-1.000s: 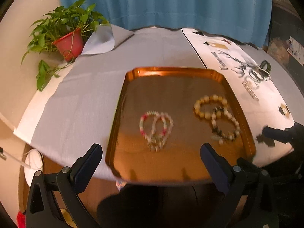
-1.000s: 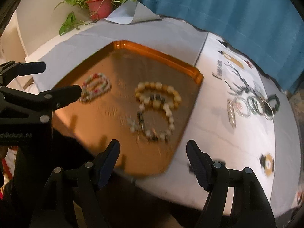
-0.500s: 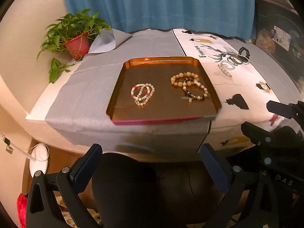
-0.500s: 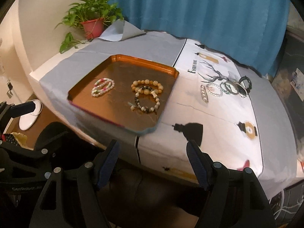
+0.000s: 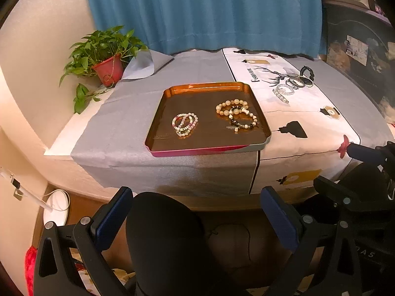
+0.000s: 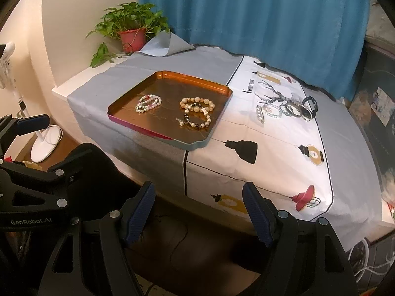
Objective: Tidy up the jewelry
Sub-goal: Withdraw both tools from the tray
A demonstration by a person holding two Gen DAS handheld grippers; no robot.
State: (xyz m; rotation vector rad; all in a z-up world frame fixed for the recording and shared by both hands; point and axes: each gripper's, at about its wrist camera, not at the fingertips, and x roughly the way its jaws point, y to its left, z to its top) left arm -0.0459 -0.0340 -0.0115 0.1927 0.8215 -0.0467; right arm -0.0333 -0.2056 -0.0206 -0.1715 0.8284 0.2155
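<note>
A blue curtain (image 5: 202, 12) hangs behind a counter (image 5: 138, 113) draped in grey and printed cloth, with a potted plant (image 5: 103, 54) at its far left corner. In the left wrist view I see the copper tray (image 5: 158, 133) near the front edge, holding a pink-and-white bracelet pile (image 5: 185, 124) on its left half and a cream bead bracelet (image 5: 230, 106) overlapping a dark-and-white bracelet (image 5: 243, 120) on its right half. More bracelets (image 5: 293, 83) lie loose on the printed cloth, well apart from the tray. My left gripper (image 5: 195, 219) hangs off the counter's front edge, jaws wide with nothing between them. In the right wrist view the tray (image 6: 217, 88) sits left of centre and the loose bracelets (image 6: 287, 109) lie in a row to its right, by the deer print. My right gripper (image 6: 198, 212) is also short of the counter, jaws wide and empty. I judge the loose row is what remains to sort, so I would bring the right gripper in low over its nearest piece, pinch one strand only, and lift it clear before swinging to a bare patch of tray, so nothing drags its neighbours.
</note>
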